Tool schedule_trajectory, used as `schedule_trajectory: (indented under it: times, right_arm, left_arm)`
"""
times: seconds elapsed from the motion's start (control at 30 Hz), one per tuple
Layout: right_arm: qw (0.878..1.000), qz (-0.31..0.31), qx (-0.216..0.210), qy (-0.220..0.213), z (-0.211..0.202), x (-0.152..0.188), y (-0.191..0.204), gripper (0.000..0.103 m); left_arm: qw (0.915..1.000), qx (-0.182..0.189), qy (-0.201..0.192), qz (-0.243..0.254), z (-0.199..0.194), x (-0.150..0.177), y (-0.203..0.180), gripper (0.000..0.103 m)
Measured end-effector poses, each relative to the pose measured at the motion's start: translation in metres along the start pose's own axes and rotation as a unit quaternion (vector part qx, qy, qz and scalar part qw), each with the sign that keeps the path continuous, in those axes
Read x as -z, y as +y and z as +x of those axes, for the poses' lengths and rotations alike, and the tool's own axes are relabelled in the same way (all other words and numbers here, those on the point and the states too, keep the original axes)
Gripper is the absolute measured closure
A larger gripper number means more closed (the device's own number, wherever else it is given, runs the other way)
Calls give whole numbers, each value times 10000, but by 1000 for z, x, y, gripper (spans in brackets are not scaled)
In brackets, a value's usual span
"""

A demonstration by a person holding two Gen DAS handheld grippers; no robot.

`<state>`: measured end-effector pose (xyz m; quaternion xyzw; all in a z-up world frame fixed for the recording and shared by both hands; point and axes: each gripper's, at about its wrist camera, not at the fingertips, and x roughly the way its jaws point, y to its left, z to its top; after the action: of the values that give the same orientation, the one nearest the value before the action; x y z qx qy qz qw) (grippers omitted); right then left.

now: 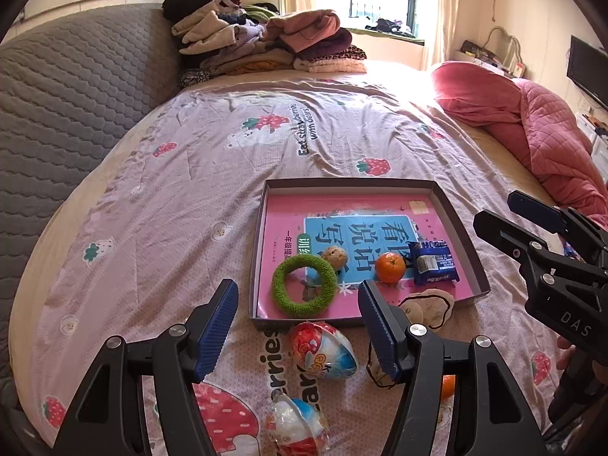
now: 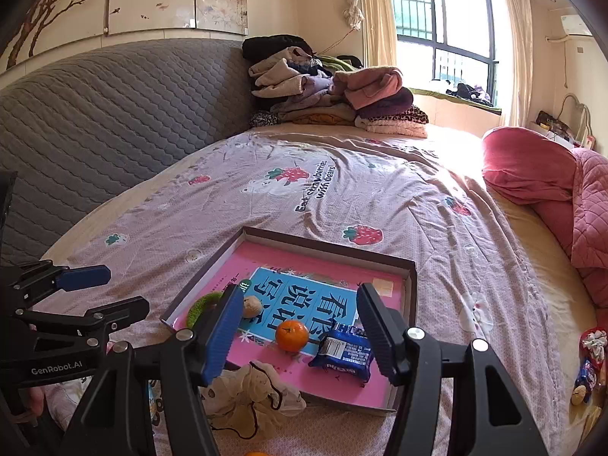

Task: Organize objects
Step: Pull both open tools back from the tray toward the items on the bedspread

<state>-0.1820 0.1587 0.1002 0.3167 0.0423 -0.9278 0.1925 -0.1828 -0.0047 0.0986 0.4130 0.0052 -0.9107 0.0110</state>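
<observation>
left wrist view, left gripper (image 1: 296, 326): fingers spread wide, nothing between them, held above the bed (image 1: 190, 174).
left wrist view, box (image 1: 262, 228): shallow tray at 12 o'clock of the fingers, a pink book (image 1: 288, 209) lying flat inside.
left wrist view, in the box: green ring (image 1: 304, 288) at the near left, a small tan plush (image 1: 335, 255) touching it at 1 o'clock, an orange (image 1: 390, 266) at 3 o'clock of the ring, a blue snack packet (image 1: 433, 263) just beside the orange.
left wrist view, still outside: two egg-shaped toy packs (image 1: 323, 349) (image 1: 296, 429) on the bed at 6 o'clock of the box, a beige drawstring pouch (image 1: 425, 307) draped over the near rim, a second orange (image 1: 448, 385) half hidden behind the right finger.
left wrist view, right gripper (image 1: 494, 212): at 3 o'clock, fingers apart, empty.
right wrist view, right gripper (image 2: 300, 326): fingers wide open, holding nothing, hovering over the near end of the box (image 2: 412, 277).
right wrist view, contents: orange (image 2: 292, 335) and snack packet (image 2: 342, 353) framed between the fingers, ring (image 2: 201, 306) and plush (image 2: 251, 306) partly behind the left finger.
right wrist view, pouch (image 2: 250, 391): slumped on the near rim, half in and half out.
right wrist view, left gripper (image 2: 91, 292): at 9 o'clock, open, empty.
risk, orange: round, on a glossy book cover; a bump to the box could set it rolling.
risk, pouch cord: loose loop could snag a finger and drag the pouch off.
risk, egg packs: smooth and curved, likely to squirt out of an off-centre pinch on the soft bed.
</observation>
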Motion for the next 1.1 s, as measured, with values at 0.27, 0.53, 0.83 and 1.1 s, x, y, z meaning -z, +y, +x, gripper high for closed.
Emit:
schedule_trajectory:
  times: [0.27,0.53,0.83,1.1]
  right_arm:
    - [9999,9,-82,-80,-18,9,7,41]
    - [9998,-103,1,-157,-30,18,16,41]
    - [9996,19,-1,-267,-45,37,13,38]
    - [9995,46,64,-295,-57,53,6,37]
  left_arm:
    - [10000,-25,-91,-13,-13,10,0,36]
    - [9998,7,-184,-47,-27,21,3,36]
    - [9996,-22,-284,-54,-37,41,6,36]
    - [9997,-27,-211,-127,-38,59,10,36]
